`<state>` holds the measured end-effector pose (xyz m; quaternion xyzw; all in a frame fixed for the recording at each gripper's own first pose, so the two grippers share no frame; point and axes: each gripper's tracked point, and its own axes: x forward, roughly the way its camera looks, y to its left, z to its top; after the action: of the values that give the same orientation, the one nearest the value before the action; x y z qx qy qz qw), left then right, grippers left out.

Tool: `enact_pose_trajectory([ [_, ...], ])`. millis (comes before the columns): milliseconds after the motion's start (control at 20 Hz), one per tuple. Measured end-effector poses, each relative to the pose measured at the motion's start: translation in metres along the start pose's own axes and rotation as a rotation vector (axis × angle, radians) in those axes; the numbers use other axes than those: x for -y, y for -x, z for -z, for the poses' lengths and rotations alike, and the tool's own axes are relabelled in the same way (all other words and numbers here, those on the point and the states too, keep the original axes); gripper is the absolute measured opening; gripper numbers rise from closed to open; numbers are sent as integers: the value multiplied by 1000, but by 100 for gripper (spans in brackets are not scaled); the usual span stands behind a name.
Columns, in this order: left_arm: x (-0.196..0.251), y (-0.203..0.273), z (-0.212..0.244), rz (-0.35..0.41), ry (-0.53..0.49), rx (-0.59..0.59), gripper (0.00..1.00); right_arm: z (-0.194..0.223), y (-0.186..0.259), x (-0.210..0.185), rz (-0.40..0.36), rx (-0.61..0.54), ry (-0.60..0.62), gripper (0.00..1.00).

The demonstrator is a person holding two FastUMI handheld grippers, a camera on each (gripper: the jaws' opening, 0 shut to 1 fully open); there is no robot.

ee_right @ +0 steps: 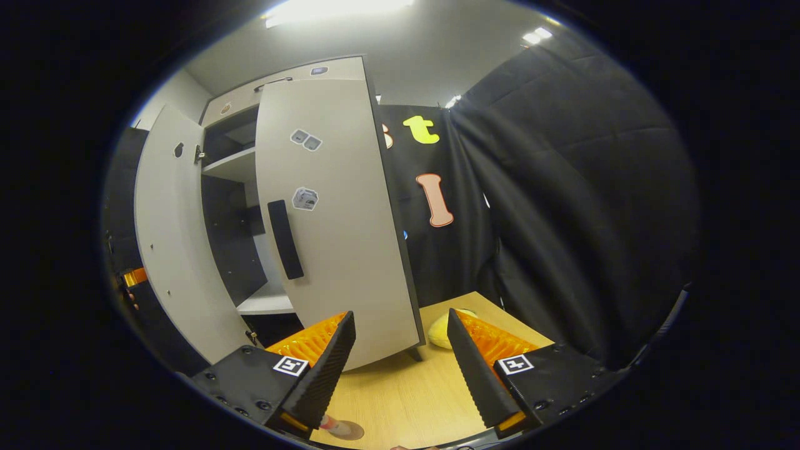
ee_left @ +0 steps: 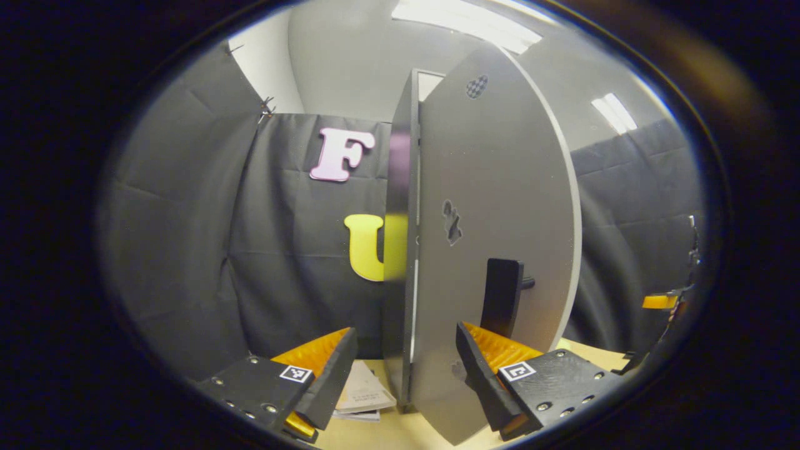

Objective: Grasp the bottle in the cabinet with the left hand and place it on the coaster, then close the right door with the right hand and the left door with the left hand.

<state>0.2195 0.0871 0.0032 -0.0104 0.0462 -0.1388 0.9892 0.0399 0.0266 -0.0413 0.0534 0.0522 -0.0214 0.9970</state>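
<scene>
In the left gripper view the left door (ee_left: 500,200) shows its grey outer face, with a black handle (ee_left: 503,303) low on it. My left gripper (ee_left: 400,381) is open; the door's lower edge lies between its fingers, and contact is unclear. In the right gripper view the right door (ee_right: 340,237) with its black handle (ee_right: 285,239) stands partly swung in, leaving a gap onto the cabinet shelves (ee_right: 234,165). The left door (ee_right: 172,250) stands wide open. My right gripper (ee_right: 400,369) is open over the table. A small bottle-like thing on a round brown coaster (ee_right: 351,430) peeks out at the bottom edge.
A yellow soft object (ee_right: 437,331) lies on the wooden table (ee_right: 400,394) by the right door's corner. A booklet (ee_left: 365,394) lies on the table beside the cabinet's side panel (ee_left: 400,250). Black cloth walls close in all around.
</scene>
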Motion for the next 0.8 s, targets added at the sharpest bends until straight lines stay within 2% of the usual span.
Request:
enact_pose_trajectory([
  [50,8,-5,1,9,3,1,99,-2,-3,0,-5,1,4,94],
  [100,15,-5,1,15,0,2,99,-3,-6,-1,-11,2,5,91],
  [150,21,-6,-1,15,-8,8,99,-5,-8,-1,-15,2,5,94],
  [250,29,-7,-2,9,-10,20,99,-7,-14,-3,-24,-1,3,91],
  [300,32,-8,-1,5,1,19,99,-6,-17,-4,-31,-5,5,94],
  [350,35,-11,1,0,16,16,92,-5,-20,-6,-38,-9,10,91],
  [400,38,-13,3,-5,32,13,99,-6,-22,-6,-45,-13,19,91],
  [450,42,-13,3,-9,45,8,99,-5,-25,-6,-50,-16,28,94],
  [500,46,-16,5,-13,51,4,93,-6,-28,-6,-55,-18,35,94],
  [550,52,-18,5,-16,51,0,93,-6,-32,-5,-62,-20,37,91],
  [600,59,-20,5,-19,47,-2,93,-4,-35,-3,-68,-24,37,94],
  [650,67,-25,5,-21,43,-6,93,-3,-40,-1,-75,-32,35,91],
  [800,102,-52,7,-5,61,-10,94,-3,-55,9,-88,-56,20,91],
])
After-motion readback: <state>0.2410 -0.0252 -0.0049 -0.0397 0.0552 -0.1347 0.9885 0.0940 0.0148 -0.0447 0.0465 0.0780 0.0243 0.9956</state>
